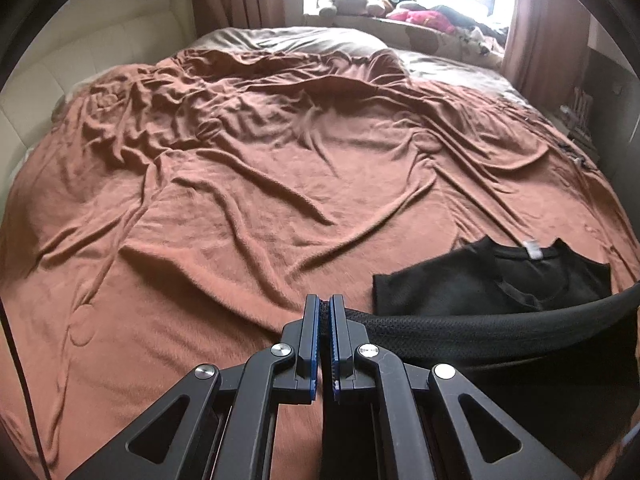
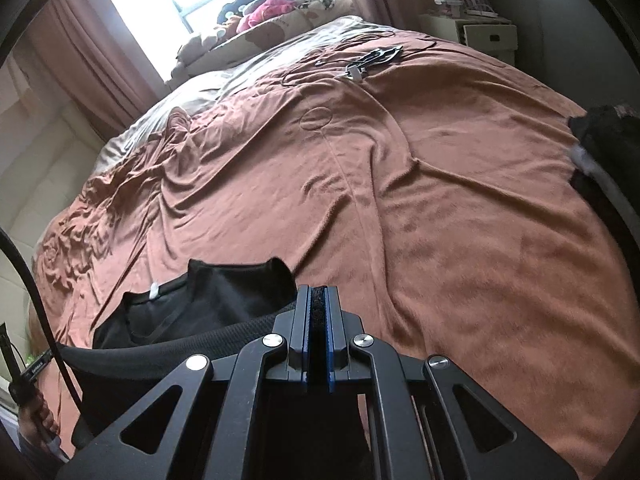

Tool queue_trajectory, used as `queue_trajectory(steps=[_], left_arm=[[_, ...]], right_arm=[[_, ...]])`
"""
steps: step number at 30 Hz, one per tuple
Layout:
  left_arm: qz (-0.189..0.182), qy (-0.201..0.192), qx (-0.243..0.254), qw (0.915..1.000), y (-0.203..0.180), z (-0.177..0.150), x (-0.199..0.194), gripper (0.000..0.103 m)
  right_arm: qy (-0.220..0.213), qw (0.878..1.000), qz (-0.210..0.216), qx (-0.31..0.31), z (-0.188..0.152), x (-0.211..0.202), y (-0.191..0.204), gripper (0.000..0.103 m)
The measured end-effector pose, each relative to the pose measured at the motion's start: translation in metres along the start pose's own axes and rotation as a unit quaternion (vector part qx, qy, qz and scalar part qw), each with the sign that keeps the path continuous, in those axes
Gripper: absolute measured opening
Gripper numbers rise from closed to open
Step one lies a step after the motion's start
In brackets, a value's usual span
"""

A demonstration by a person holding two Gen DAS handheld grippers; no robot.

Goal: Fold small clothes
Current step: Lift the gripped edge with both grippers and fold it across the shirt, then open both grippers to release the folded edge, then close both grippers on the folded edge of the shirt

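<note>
A black garment with a mesh-textured edge (image 1: 460, 330) is stretched between my two grippers above the bed. My left gripper (image 1: 324, 304) is shut on one end of that edge. My right gripper (image 2: 318, 300) is shut on the other end (image 2: 192, 346). A folded black t-shirt (image 1: 492, 280) with a white neck label lies flat on the brown blanket just beyond the held garment; it also shows in the right wrist view (image 2: 196, 308). The lower part of the held garment is hidden behind the grippers.
The brown blanket (image 1: 240, 200) covers a wide bed. Stuffed toys (image 1: 400, 8) sit on the windowsill. Cables and a small device (image 2: 372, 60) lie at the far right of the bed. Another dark cloth (image 2: 600, 140) lies at the right edge. A white cabinet (image 2: 480, 34) stands beyond.
</note>
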State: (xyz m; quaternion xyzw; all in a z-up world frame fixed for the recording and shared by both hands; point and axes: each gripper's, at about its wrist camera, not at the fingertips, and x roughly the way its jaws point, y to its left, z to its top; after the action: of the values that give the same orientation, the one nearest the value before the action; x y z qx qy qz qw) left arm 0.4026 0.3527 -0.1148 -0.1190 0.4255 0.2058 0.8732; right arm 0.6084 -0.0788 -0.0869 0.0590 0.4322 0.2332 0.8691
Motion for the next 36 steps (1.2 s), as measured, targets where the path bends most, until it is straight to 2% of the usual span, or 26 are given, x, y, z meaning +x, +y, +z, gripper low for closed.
queue_trajectory(steps=[4, 6, 7, 9, 10, 11, 12, 13, 17, 19, 22, 28, 32, 36], left_arm=[[0.005, 0.017, -0.001, 0.9998, 0.0, 0.009, 0.023, 0.005], [0.007, 0.034, 0.015, 0.9993, -0.003, 0.014, 0.036, 0.008], [0.013, 0.041, 0.021, 0.9988, -0.003, 0.015, 0.039, 0.012], [0.019, 0.042, 0.023, 0.9986, 0.0, 0.016, 0.038, 0.031], [0.014, 0.037, 0.021, 0.999, 0.002, 0.016, 0.034, 0.052], [0.009, 0.031, 0.021, 0.9993, 0.004, 0.016, 0.03, 0.069], [0.003, 0.024, 0.025, 0.9994, 0.004, 0.015, 0.026, 0.072], [-0.005, 0.021, 0.034, 0.9992, 0.003, 0.014, 0.022, 0.073], [-0.03, 0.038, 0.095, 0.9944, -0.01, 0.006, 0.019, 0.077], [-0.03, 0.046, 0.133, 0.9896, -0.018, -0.003, 0.021, 0.08], [-0.031, 0.062, 0.166, 0.9838, -0.025, -0.014, 0.026, 0.08], [-0.02, 0.082, 0.178, 0.9803, -0.027, -0.02, 0.04, 0.08], [-0.003, 0.089, 0.173, 0.9809, -0.027, -0.019, 0.055, 0.08], [-0.009, 0.082, 0.157, 0.9841, -0.026, -0.013, 0.064, 0.08]], right_arm=[[0.016, 1.0, -0.019, 0.002, 0.01, 0.022, 0.003, 0.003], [0.023, 0.999, -0.033, -0.008, 0.016, 0.03, 0.008, 0.004], [0.022, 0.999, -0.039, -0.017, 0.018, 0.031, 0.011, 0.005], [0.018, 0.998, -0.05, -0.035, 0.021, 0.028, 0.017, 0.013], [0.016, 0.998, -0.043, -0.036, 0.022, 0.025, 0.017, 0.028], [0.014, 0.999, -0.033, -0.041, 0.021, 0.021, 0.016, 0.049], [0.012, 0.998, -0.032, -0.046, 0.021, 0.02, 0.016, 0.06], [0.011, 0.998, -0.035, -0.054, 0.02, 0.018, 0.016, 0.066], [0.044, 0.995, -0.029, -0.084, 0.015, 0.018, 0.015, 0.066], [0.07, 0.99, -0.028, -0.121, 0.009, 0.023, 0.02, 0.066], [0.092, 0.981, -0.027, -0.169, 0.002, 0.029, 0.024, 0.066], [0.11, 0.97, -0.056, -0.209, -0.004, 0.044, 0.025, 0.066], [0.125, 0.964, -0.072, -0.222, -0.008, 0.062, 0.03, 0.066], [0.128, 0.959, -0.086, -0.239, -0.009, 0.081, 0.033, 0.066]])
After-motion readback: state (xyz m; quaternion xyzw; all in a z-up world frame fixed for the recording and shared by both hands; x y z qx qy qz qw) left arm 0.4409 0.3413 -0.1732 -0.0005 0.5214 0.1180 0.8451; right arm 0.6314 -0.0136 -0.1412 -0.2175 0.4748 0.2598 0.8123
